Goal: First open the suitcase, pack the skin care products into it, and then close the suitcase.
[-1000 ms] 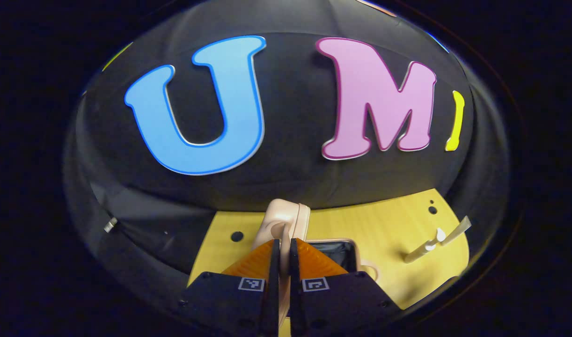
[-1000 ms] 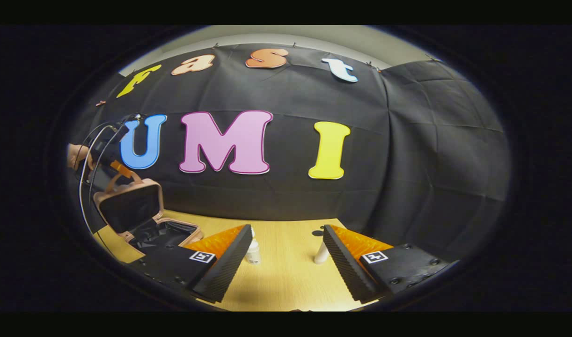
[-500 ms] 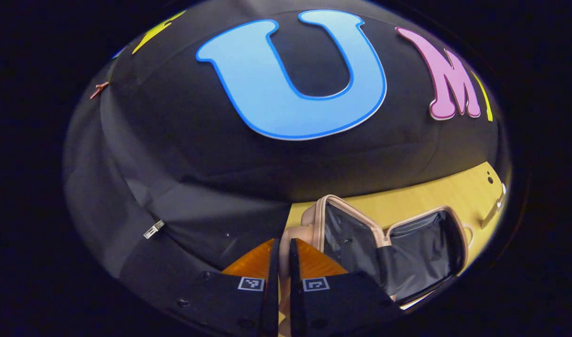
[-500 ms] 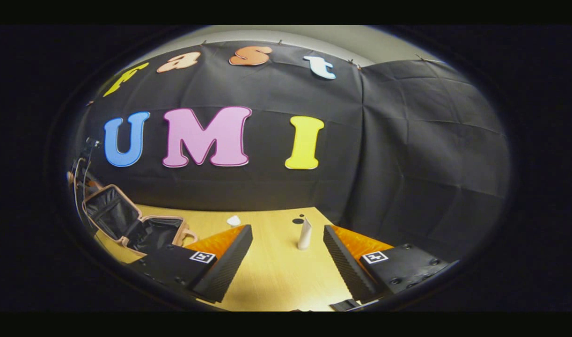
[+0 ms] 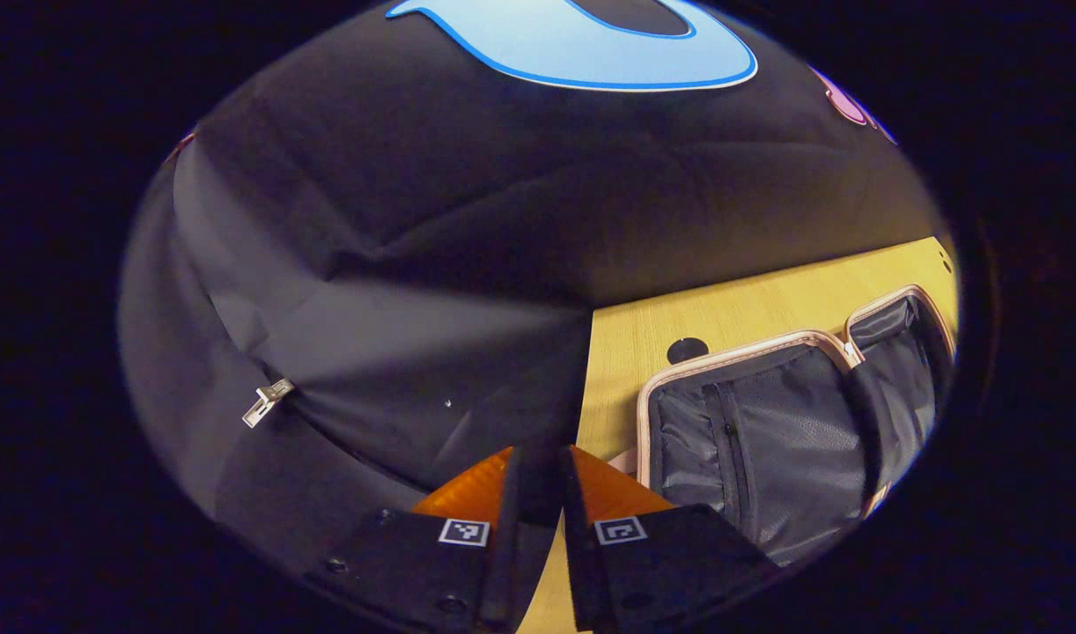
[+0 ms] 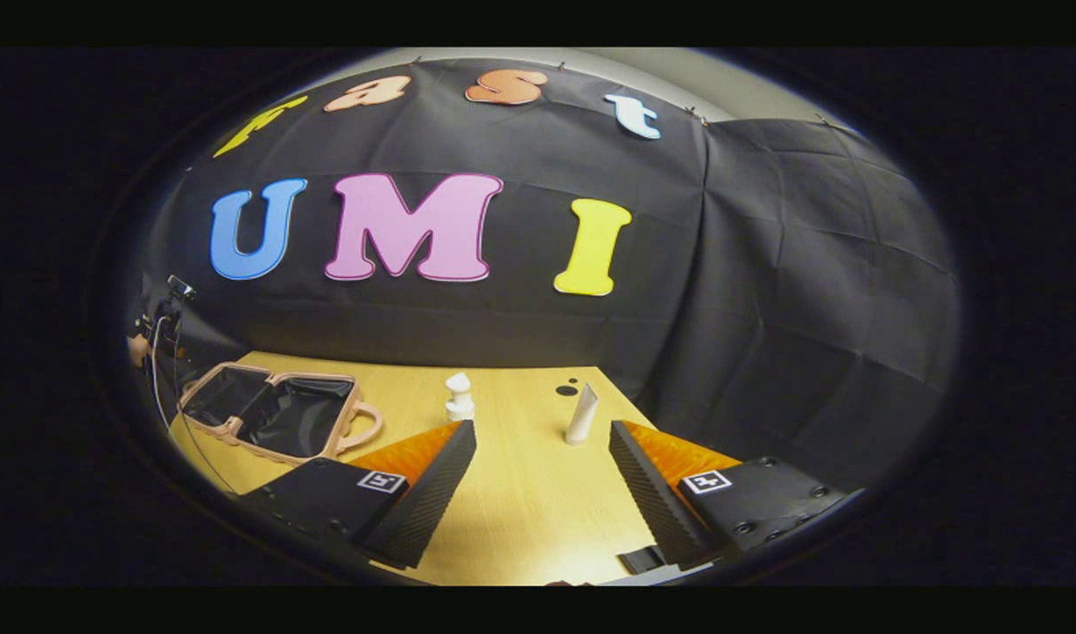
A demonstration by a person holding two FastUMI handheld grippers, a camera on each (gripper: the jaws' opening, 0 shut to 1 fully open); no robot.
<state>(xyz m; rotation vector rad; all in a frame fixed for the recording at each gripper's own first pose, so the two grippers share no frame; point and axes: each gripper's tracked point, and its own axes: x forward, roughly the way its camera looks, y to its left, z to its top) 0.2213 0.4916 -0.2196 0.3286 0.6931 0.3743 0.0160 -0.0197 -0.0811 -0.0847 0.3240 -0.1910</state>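
A: Start closest in. How do the jaws stand on the left gripper (image 5: 538,493)?

B: In the left gripper view they sit slightly apart, with a narrow gap between the fingers and nothing held in it. They hang over the near left edge of the tabletop (image 5: 740,308), where the wood meets the black cloth of the booth wall (image 5: 397,264).

A: And the suitcase?

B: Just to the right of those fingers. The suitcase (image 5: 767,431) lies opened flat on the tabletop, both halves facing up, with a pink rim and dark lining. The nearer half has a mesh pocket with a zipper. A small round dark hole in the wood sits just beyond its rim.

A: Now the other side.

B: In the right gripper view, the right gripper (image 6: 542,480) has its jaws spread wide, empty, above bare wood. To its left the suitcase (image 6: 274,414) lies open, its handle pointing toward the middle of the tabletop (image 6: 520,519).

A: The skin care products?

B: Both stand on the wood, outside the suitcase. A small white pump bottle (image 6: 458,398) stands upright beyond the left finger, right of the suitcase handle. A white tube (image 6: 581,414) stands on its cap, leaning a little, farther right and near the far edge. The two are apart from each other.

A: Anything farther off?

B: At the far left edge, past the suitcase, a hand (image 6: 138,348) and some cables show. Behind all, the black cloth wall (image 6: 767,291).
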